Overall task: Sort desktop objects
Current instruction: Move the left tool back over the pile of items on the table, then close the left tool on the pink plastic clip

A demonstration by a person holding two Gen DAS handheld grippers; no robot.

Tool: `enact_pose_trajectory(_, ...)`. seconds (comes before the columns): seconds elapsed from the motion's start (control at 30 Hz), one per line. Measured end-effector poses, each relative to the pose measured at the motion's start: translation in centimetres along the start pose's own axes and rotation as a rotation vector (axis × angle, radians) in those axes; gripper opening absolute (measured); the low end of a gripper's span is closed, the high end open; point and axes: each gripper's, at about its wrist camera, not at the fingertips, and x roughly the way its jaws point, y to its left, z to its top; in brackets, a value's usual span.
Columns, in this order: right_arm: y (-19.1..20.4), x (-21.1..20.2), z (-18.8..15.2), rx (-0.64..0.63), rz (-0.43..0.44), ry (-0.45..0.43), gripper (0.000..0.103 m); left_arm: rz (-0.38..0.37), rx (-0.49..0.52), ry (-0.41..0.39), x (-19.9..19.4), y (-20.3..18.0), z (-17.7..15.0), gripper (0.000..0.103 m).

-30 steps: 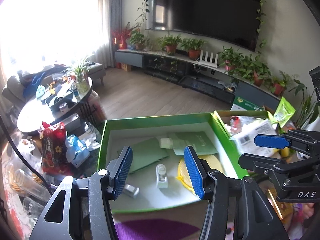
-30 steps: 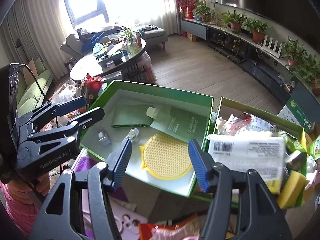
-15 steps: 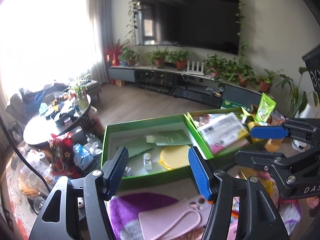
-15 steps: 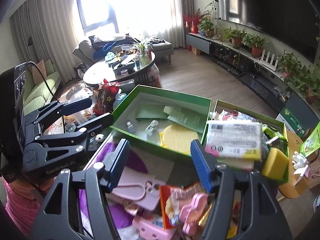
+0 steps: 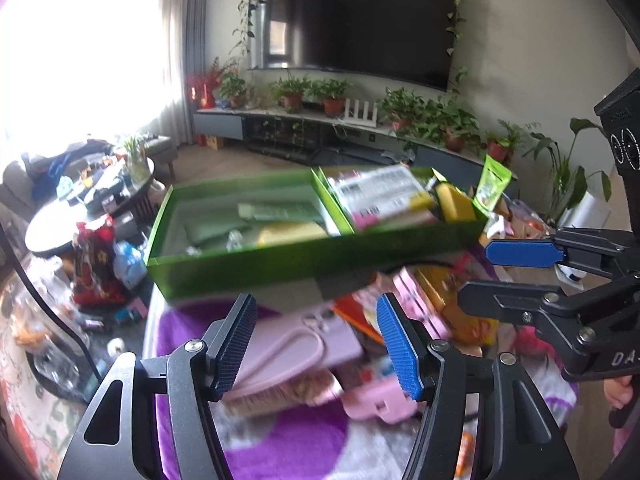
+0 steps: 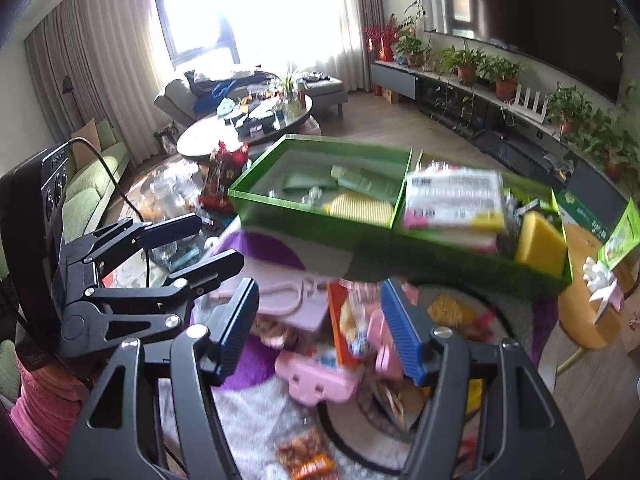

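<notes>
Two green boxes stand side by side at the far edge of the table. The left box (image 5: 224, 268) (image 6: 280, 216) holds green pouches and a yellow round pad (image 6: 362, 208). The right box (image 6: 480, 264) holds a white barcode pack (image 6: 452, 196) and a yellow sponge (image 6: 540, 238). Nearer me lie a pink case with a strap (image 5: 296, 344) (image 6: 292, 300), pink plastic clips (image 6: 316, 380) and snack packets. My left gripper (image 5: 318, 344) is open and empty above the pink case. My right gripper (image 6: 324, 332) is open and empty above the clutter.
A purple and white cloth (image 5: 280, 440) covers the table. A yellow stool (image 6: 580, 320) stands to the right. A round coffee table (image 6: 240, 128) and floor clutter with a red bag (image 5: 92, 264) lie to the left.
Both grippers have pulled back and up from the green boxes. The pink case, clips and snack packets have come into view under them. Both stay open.
</notes>
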Motion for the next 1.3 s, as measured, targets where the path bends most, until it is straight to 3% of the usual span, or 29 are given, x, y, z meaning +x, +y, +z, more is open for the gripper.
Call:
enact_pose_trajectory(0.23, -0.7, 1.2, -4.2, 0.042, 0.012, 0.049, 0.035, -0.038, -0.042, 0.049, 1.0, -1.8, -4.5, 0.063)
enact_pose_trajectory(0.4, -1.1, 1.6, -6.4, 0.061, 0.015, 0.058, 0.029, -0.044, -0.070, 0.057, 1.4, -2.3, -6.2, 0.063)
enact_pose_trajectory(0.63, -1.3, 2.5, -8.7, 0.081, 0.044, 0.074, 0.029, -0.094, -0.073, 0.082, 1.8, -3.2, -8.1, 0.059)
enact_pose_trajectory(0.73, -1.4, 3.5, -9.3, 0.088, 0.040, 0.079, 0.029, -0.114, -0.071, 0.107, 2.5, -3.4, -8.6, 0.046)
enact_pose_trajectory(1.3, -2.3, 6.8, -10.1, 0.084, 0.021, 0.135, 0.031, -0.134, -0.135, 0.166, 5.2, -2.0, -9.6, 0.045)
